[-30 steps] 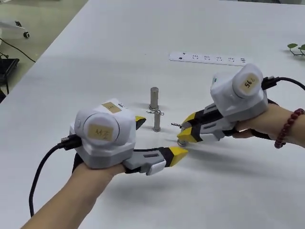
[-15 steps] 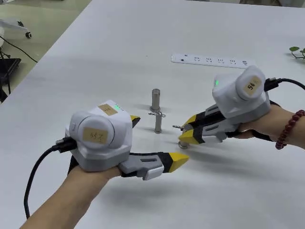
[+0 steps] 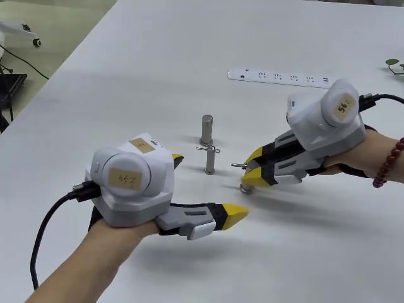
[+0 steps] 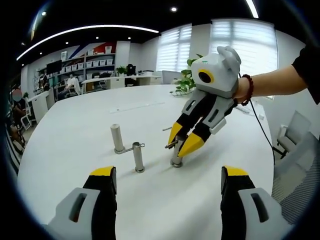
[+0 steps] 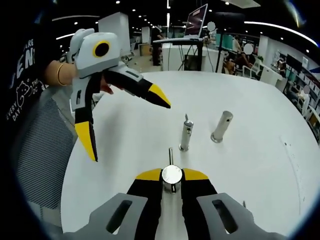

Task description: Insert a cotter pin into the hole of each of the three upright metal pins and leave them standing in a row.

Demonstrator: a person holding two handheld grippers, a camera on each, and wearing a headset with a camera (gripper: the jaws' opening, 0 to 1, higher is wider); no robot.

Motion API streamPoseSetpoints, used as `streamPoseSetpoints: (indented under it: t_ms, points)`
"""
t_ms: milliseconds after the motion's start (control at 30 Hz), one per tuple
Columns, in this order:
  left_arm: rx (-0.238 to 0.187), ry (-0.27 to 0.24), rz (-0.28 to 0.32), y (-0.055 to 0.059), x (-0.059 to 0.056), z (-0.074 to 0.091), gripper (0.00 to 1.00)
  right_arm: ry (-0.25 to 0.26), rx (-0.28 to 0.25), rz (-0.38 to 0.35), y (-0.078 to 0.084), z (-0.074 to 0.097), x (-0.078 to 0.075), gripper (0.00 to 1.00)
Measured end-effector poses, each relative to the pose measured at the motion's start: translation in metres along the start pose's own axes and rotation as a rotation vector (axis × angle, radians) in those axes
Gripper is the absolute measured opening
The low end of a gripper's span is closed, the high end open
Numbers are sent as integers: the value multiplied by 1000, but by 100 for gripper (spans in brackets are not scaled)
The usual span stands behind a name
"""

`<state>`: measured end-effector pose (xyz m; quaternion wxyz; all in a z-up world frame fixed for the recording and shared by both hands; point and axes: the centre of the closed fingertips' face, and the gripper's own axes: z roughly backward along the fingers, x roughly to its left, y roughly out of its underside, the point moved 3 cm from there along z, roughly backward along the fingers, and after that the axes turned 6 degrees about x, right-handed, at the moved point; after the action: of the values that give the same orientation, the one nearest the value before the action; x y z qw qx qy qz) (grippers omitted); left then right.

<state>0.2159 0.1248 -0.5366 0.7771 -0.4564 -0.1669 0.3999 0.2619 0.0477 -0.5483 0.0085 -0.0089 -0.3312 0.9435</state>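
At the near right of the white table (image 3: pixel 126 69), my right gripper (image 3: pixel 251 168) has its jaws pressed together on the upper part of the nearest pin (image 3: pixel 245 189). In the right gripper view the pin's round top sits squarely between the two yellow fingertips (image 5: pixel 150 175). A cotter pin (image 3: pixel 237 165) juts out ahead of the jaws, pointing toward the other pins. I cannot tell whether the pads also pinch its rear end. The foot of the nearest pin looks to be resting on the table, and from the left gripper view the pin (image 4: pixel 176 159) stands upright under the tips.

My left gripper (image 3: pixel 207 187) hovers low over the table just in front of me, jaws spread wide with nothing between them. It points toward the pins and is apart from all of them.

Just beyond the nearest pin stands the middle pin (image 3: pixel 210 162), upright, with a second cotter pin (image 3: pixel 207 149) through its top, its loop end sticking out sideways. Behind that is the far pin (image 3: pixel 206 129), upright and bare. In the head view these two line up one behind the other, and the nearest pin sits off to their right.

Well beyond them a white power strip (image 3: pixel 278 78) lies flat on the table. A bead bracelet (image 3: pixel 386 165) shows on the wrist behind the right gripper.
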Motion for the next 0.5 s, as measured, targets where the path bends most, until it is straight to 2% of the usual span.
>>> streamPoseSetpoints:
  t_ms: [500]
  points:
    - [-31,2,12,-6,1,0,93,6,11,3,1,1,-15,9]
